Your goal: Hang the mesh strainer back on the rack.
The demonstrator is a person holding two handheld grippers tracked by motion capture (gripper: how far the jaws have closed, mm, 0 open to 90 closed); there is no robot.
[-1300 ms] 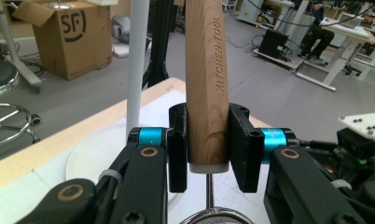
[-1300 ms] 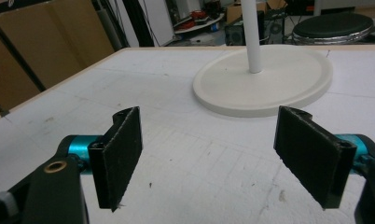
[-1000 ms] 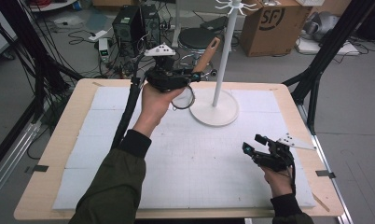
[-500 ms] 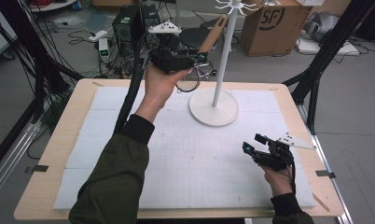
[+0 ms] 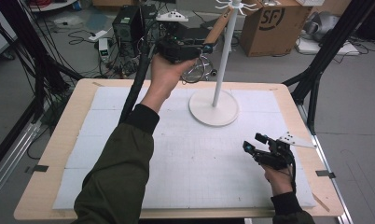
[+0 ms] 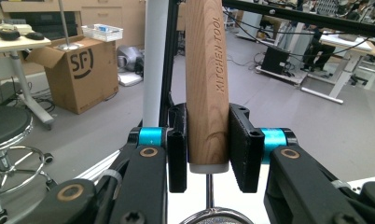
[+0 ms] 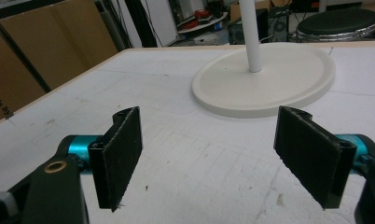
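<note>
My left gripper (image 5: 202,46) is held up in the air over the table's far edge, left of the white stand's pole (image 5: 224,51). It is shut on a kitchen tool's wooden handle (image 6: 206,88), which carries the words KITCHEN TOOL. The handle (image 5: 217,29) slants up toward the hooks (image 5: 236,6) at the top of the stand. A metal wire ring (image 5: 195,72) on the tool's other end hangs below the gripper. The stand's round base (image 5: 213,107) rests on the white mat (image 5: 176,158). My right gripper (image 5: 253,142) lies low at the mat's right front, open, nothing between its pads (image 7: 122,151).
Beyond the far edge of the table stand a cardboard box (image 5: 269,23), a black stool (image 6: 8,126) and a computer case (image 5: 127,23) amid cables. Black frame struts (image 5: 325,56) rise at both sides. The wooden table edge (image 5: 50,140) frames the mat.
My left hand has lifted the kitchen tool higher and toward the far side, bringing the handle closer to the top of the stand. The right gripper has stayed where it was.
</note>
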